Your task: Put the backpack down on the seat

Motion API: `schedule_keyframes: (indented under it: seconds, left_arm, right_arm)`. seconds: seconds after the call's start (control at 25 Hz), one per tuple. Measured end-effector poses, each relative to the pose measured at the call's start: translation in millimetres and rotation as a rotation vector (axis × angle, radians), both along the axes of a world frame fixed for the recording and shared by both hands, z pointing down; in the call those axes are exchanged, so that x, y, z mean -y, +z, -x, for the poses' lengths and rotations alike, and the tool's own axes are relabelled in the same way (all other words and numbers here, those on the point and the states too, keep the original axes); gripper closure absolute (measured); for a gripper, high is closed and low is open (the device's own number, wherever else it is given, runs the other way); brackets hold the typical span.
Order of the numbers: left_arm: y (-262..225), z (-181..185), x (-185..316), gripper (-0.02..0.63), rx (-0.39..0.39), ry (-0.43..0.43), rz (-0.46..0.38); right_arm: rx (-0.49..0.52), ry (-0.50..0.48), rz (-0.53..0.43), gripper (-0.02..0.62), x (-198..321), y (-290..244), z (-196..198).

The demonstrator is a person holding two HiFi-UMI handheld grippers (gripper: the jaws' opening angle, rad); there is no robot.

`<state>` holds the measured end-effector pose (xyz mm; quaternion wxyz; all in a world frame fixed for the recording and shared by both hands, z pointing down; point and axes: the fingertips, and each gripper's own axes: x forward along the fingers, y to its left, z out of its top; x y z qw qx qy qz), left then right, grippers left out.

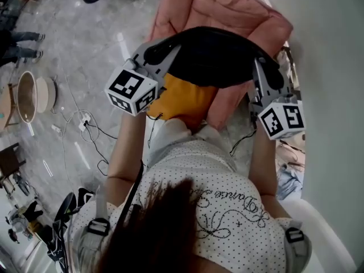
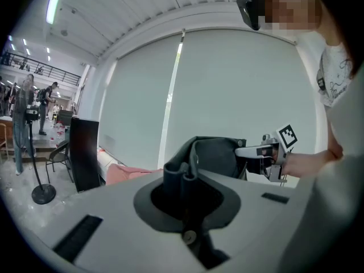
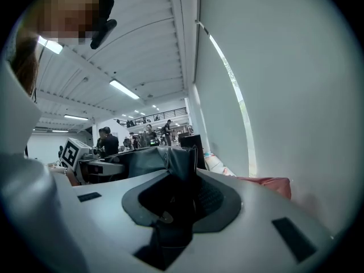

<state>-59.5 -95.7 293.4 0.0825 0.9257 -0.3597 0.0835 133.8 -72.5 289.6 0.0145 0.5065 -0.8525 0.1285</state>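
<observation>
Head view: black backpack [image 1: 219, 58] strung between two tools, over the front of the pink seat [image 1: 227, 7]; impossible to say whether touching the cushion. Left gripper [image 1: 152, 53] clamped on the bag's end by the seat's left side, right gripper [image 1: 257, 61] on the end by the seat's right side. Orange-yellow cloth [image 1: 185, 98] under the bag at the seat's near edge. Cables [image 1: 85, 124] on the floor left of the seat.

Left gripper view: jaws pressed almost together, pinching a fold of the bag's black cloth. Bag up and right of the seat's pink edge. Standing fan [image 2: 31, 147] and dark panel [image 2: 85, 152] left of the seat.

Right gripper view: jaws slightly apart, biting a thicker fold of the bag. Bag up and left of the seat's pink edge.
</observation>
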Motion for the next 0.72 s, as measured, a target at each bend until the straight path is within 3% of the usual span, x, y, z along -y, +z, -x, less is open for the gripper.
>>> schedule_keyframes:
  seconds: [0.4,0.72]
  left_arm:
    - [14,-6,75,0.584,-0.013,0.119,0.036]
    - [51,1,116,0.583,0.014,0.115,0.070]
  right_arm:
    - [-0.069,0.122,0.065,0.491,54,11,-2]
    - [-0.064,0.129,0.124,0.491,92,54,5]
